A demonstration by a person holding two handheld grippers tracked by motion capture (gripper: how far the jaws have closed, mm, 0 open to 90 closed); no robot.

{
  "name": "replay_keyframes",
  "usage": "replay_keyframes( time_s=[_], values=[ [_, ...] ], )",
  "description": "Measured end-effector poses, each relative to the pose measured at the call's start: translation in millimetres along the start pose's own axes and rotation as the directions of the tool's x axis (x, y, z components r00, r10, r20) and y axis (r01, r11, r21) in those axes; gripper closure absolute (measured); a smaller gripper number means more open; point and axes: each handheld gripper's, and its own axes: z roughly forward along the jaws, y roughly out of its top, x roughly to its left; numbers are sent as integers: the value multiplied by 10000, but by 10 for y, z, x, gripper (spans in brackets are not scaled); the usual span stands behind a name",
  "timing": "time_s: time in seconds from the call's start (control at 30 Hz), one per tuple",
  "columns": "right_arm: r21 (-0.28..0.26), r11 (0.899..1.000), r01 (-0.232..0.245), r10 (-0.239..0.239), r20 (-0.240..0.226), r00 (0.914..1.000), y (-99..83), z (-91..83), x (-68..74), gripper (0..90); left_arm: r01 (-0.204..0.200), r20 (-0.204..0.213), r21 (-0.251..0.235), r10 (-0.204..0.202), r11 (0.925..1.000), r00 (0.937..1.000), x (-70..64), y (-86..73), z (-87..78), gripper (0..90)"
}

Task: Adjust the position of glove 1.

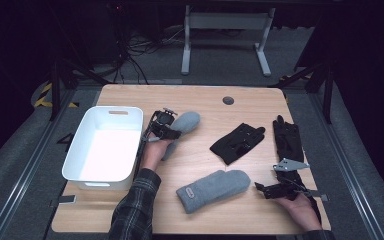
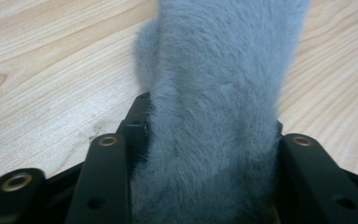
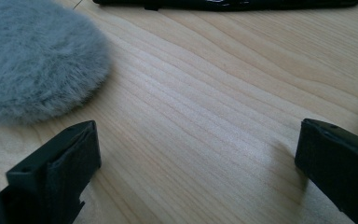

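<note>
A fluffy grey mitten (image 1: 186, 121) lies right of the white bin, and my left gripper (image 1: 171, 133) is shut on its cuff end. In the left gripper view the mitten (image 2: 214, 93) fills the gap between the two black jaws and stretches away over the wood. A second grey mitten (image 1: 213, 189) lies near the front middle of the table. My right gripper (image 1: 260, 188) rests low just right of it, open and holding nothing. In the right gripper view its jaws stand wide apart (image 3: 198, 154), with that mitten's rounded tip (image 3: 32, 60) at upper left.
A white bin (image 1: 105, 145) stands on the left of the wooden table (image 1: 205, 102). Two black gloves lie to the right, one (image 1: 237, 142) mid-table and one (image 1: 287, 140) near the right edge. A black glove's edge (image 3: 223, 3) crosses the top of the right gripper view.
</note>
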Motion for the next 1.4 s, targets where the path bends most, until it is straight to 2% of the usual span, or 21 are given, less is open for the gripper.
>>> replay_keyframes(
  time_s=[0.07, 0.33, 0.57, 0.73, 0.87, 1.07, 1.17, 1.4],
  values=[
    [1, 10000, 2, -2, -1, 10000, 0, 0, 1, 3, -110, 1, -22, 110, 9999, 9999, -25, 10, -34, 564],
    [2, 10000, 2, -2, -4, 10000, 1, 0, 1, 3, -292, 520, -269, 306, 9992, 9982, -122, 46, -194, 575],
    [3, 10000, 3, -3, -6, 10000, 0, 0, 1, 3, -670, 1151, -389, 710, 9970, 9908, -226, 58, -343, 588],
    [2, 10000, 6, -6, -7, 10000, 0, 0, 1, 3, -946, 1553, -623, 1033, 9936, 9824, -320, 67, -471, 597],
    [2, 10000, 4, -4, -6, 10000, 1, 0, 1, 3, -1113, 2005, -811, 1256, 9905, 9716, -386, 65, -555, 599],
    [3, 10000, 7, -7, -6, 10000, 0, 0, 1, 3, -1486, 2310, -949, 1670, 9843, 9585, -528, 51, -687, 600],
    [1, 10000, 6, -6, -5, 10000, 0, 0, 1, 3, -1688, 2439, -1048, 1899, 9801, 9510, -643, 22, -767, 599],
    [4, 10000, 5, -5, -5, 10000, 0, 0, 1, 3, -2179, 2683, -846, 2328, 9723, 9348, -898, -59, -888, 600]
  ],
)
